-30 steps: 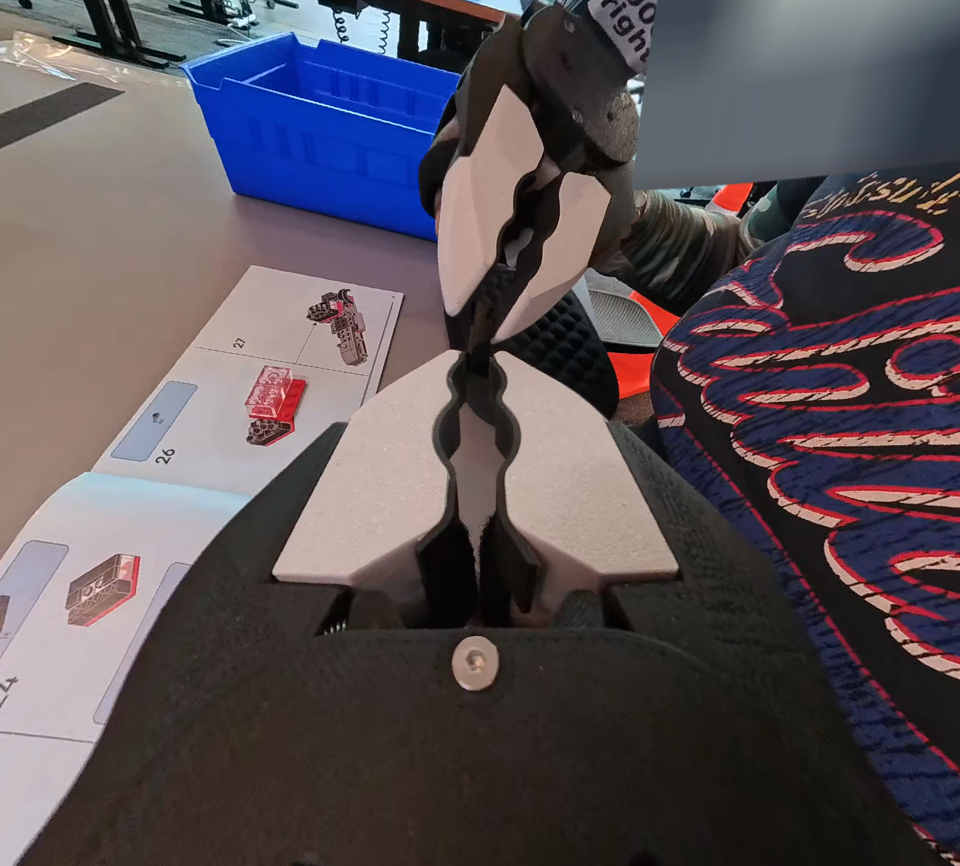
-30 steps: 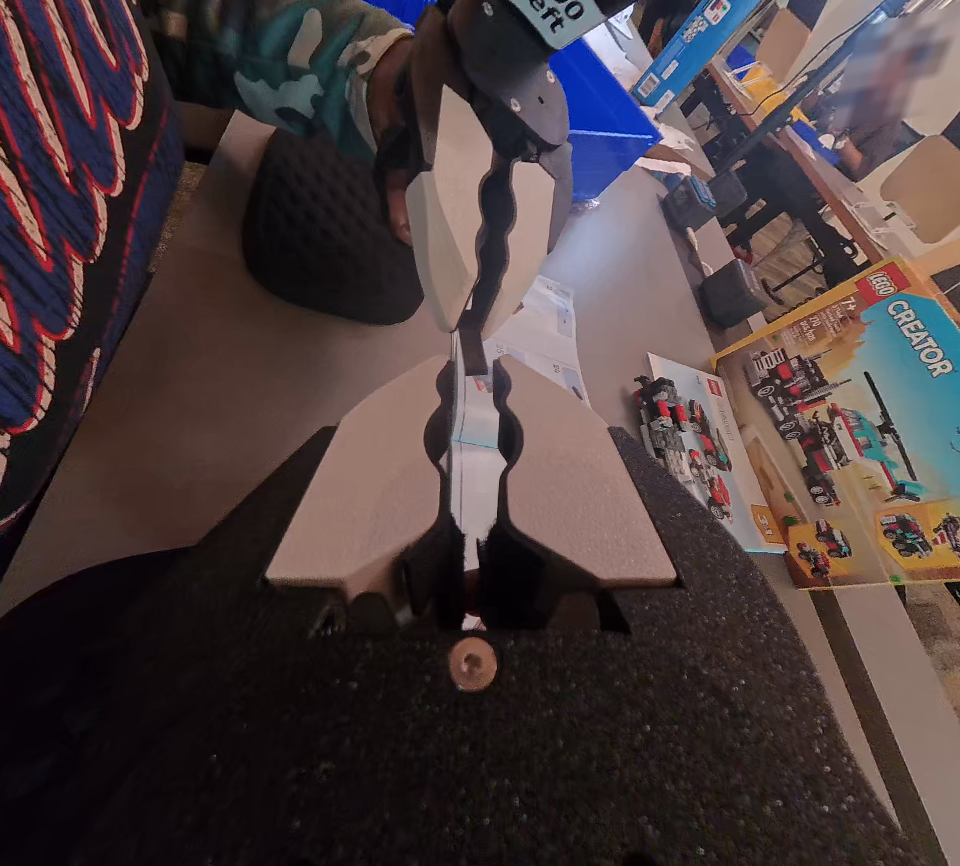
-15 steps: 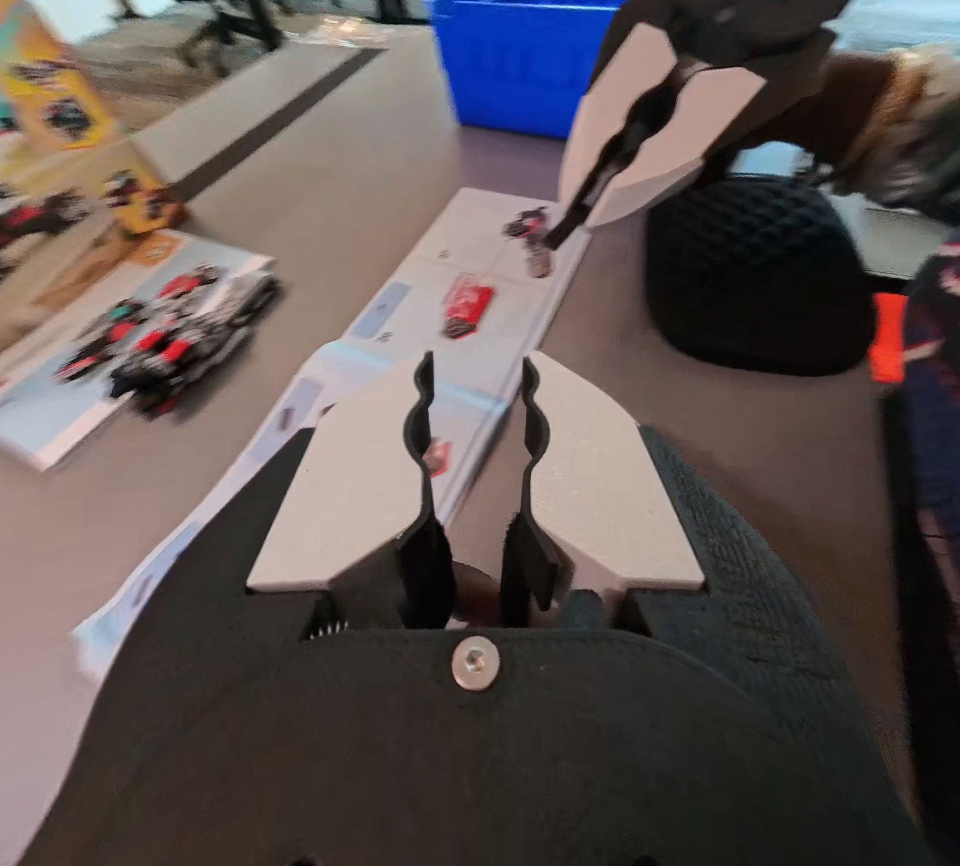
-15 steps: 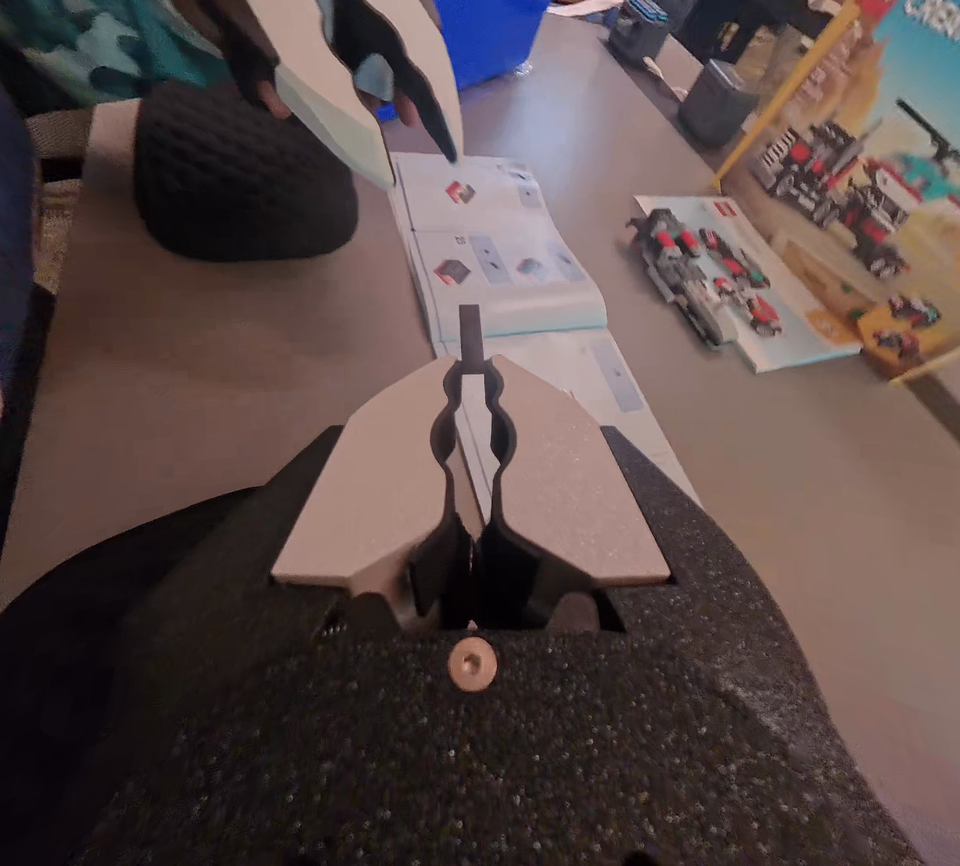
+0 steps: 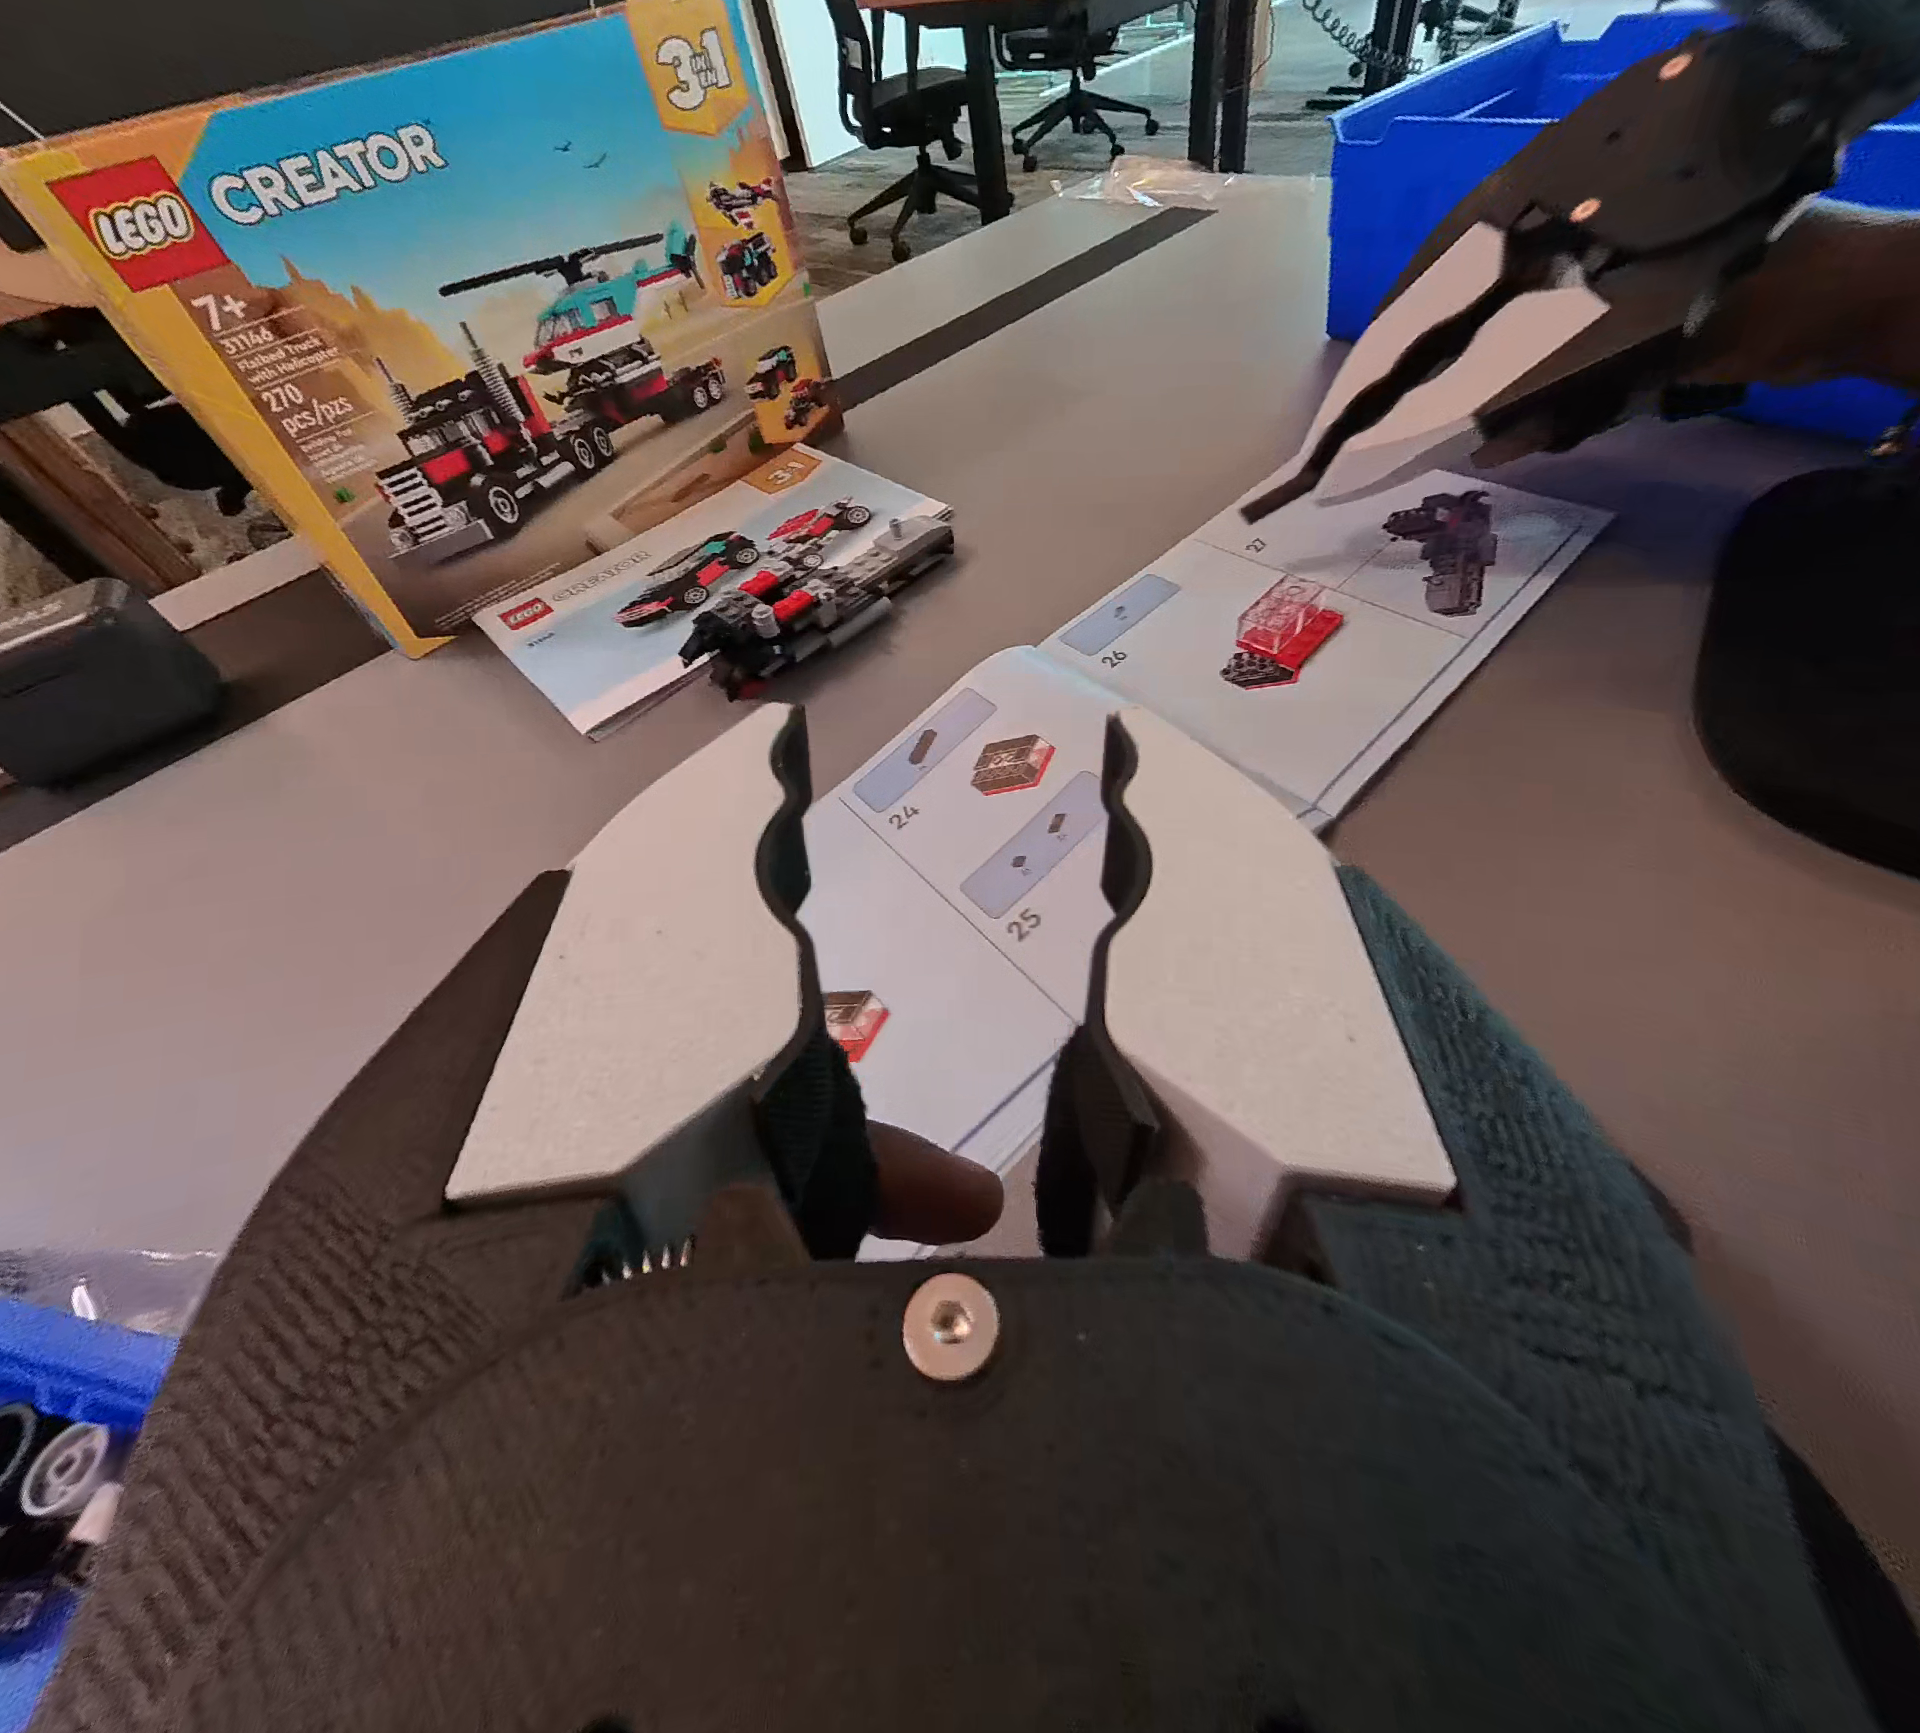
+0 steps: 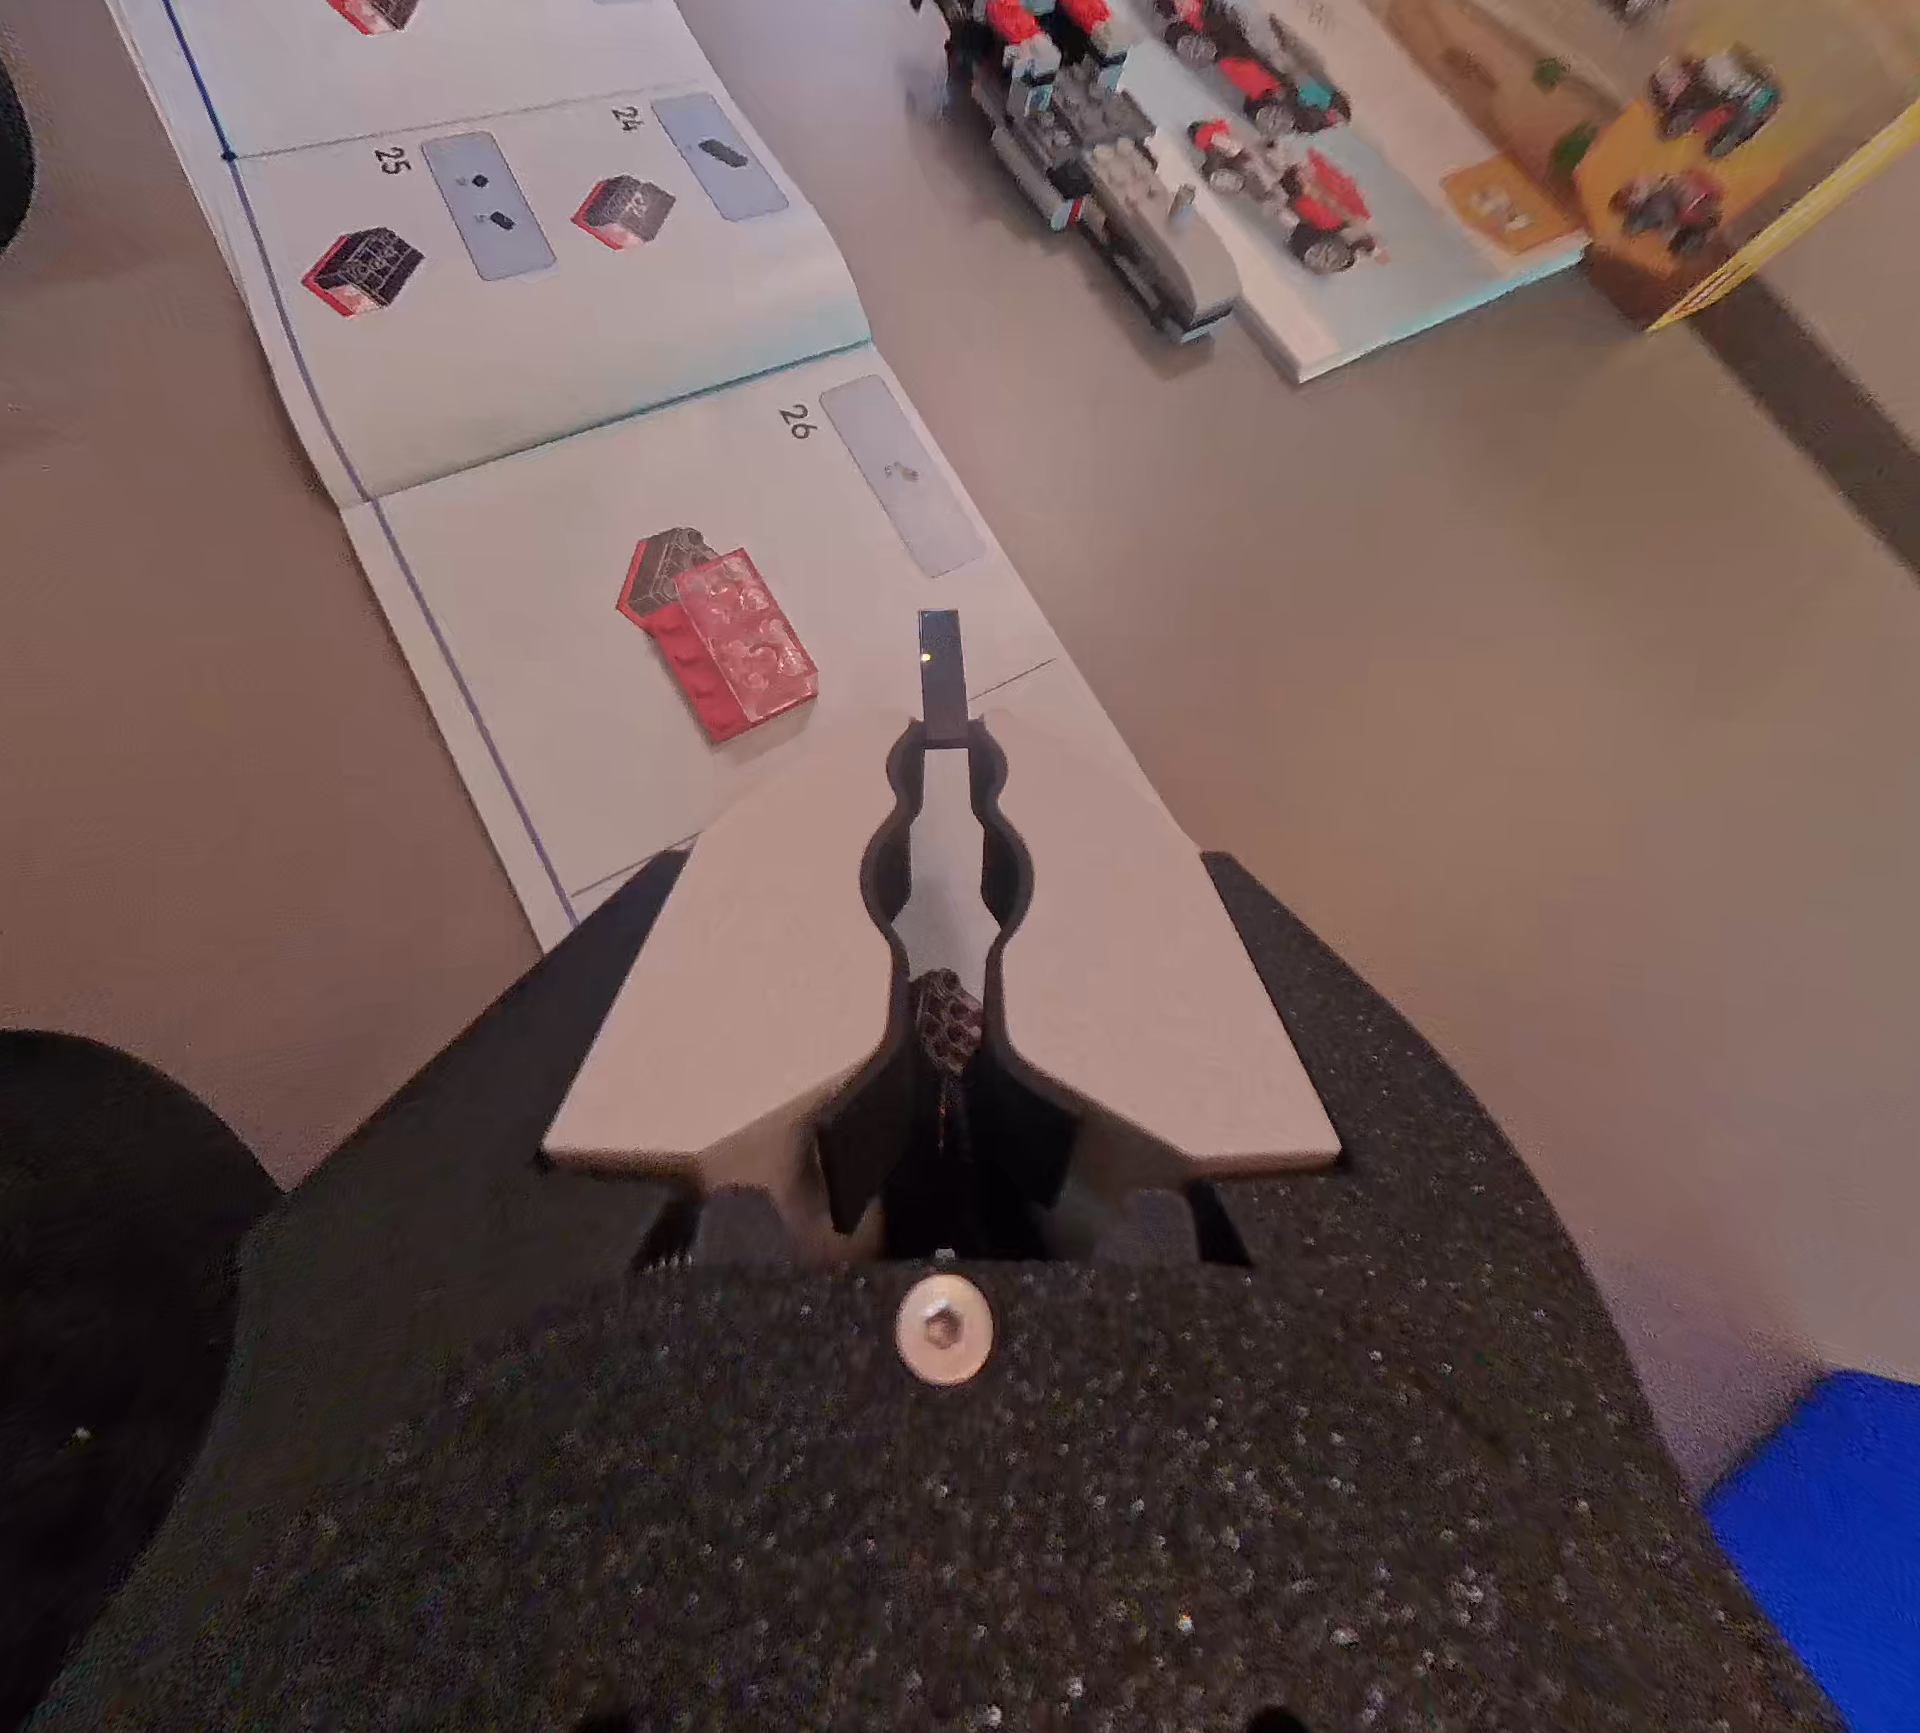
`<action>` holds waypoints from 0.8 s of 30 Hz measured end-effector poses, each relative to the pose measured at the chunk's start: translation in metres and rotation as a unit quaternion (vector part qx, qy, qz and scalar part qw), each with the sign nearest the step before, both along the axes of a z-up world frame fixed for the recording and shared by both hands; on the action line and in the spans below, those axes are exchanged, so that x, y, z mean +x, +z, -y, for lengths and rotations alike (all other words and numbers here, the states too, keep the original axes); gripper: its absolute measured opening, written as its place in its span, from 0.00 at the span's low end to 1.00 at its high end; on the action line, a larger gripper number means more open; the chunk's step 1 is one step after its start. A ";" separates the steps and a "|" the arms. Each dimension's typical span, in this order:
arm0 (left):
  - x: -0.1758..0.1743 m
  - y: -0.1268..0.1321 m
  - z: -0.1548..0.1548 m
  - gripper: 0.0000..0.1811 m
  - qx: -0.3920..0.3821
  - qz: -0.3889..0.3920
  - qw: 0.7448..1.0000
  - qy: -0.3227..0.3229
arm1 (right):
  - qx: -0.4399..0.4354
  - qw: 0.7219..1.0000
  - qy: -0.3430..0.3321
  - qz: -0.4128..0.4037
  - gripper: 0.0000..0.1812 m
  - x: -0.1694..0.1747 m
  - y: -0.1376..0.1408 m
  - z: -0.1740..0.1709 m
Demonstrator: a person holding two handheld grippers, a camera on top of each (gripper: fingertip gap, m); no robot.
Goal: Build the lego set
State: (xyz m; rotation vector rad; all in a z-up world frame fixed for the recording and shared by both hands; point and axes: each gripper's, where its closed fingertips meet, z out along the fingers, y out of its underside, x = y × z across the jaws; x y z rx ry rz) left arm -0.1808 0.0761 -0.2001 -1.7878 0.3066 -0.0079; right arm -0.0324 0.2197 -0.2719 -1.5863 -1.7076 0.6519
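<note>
My left gripper [image 5: 951,738] is open and empty, hovering over the open instruction booklet [image 5: 1143,696]. My right gripper [image 6: 940,733] is shut on a thin dark flat lego piece [image 6: 940,675] that sticks out past its tips, above the booklet's page [image 6: 582,333]. In the left wrist view the right gripper [image 5: 1299,488] comes in from the upper right, tips low over the far page. The partly built grey, black and red truck [image 5: 821,603] [image 6: 1081,135] lies on a closed booklet [image 5: 623,644] [image 6: 1351,125].
The lego box [image 5: 416,312] [image 6: 1714,73] stands behind the truck. A blue bin [image 5: 1455,177] is at the far right, and another blue bin [image 5: 52,1392] with parts at my near left. A black knitted cushion [image 5: 1818,644] lies right of the booklet. My right fingertips sit around 25 cm from my left ones.
The grippers were tip to tip on the dark piece. My left gripper let go, opened and swung away left. My right gripper kept the piece and dropped toward the booklet.
</note>
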 end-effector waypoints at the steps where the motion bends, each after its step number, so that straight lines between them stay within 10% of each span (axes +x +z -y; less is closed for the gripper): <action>1: 0.002 -0.001 0.001 0.30 -0.002 0.002 1.000 -0.001 | -0.009 1.000 -0.002 0.004 0.04 -0.002 -0.004 0.000; 24: 0.016 0.021 -0.007 0.31 0.008 0.033 0.998 -0.058 | -0.050 0.992 0.115 -0.023 0.04 -0.017 0.013 0.036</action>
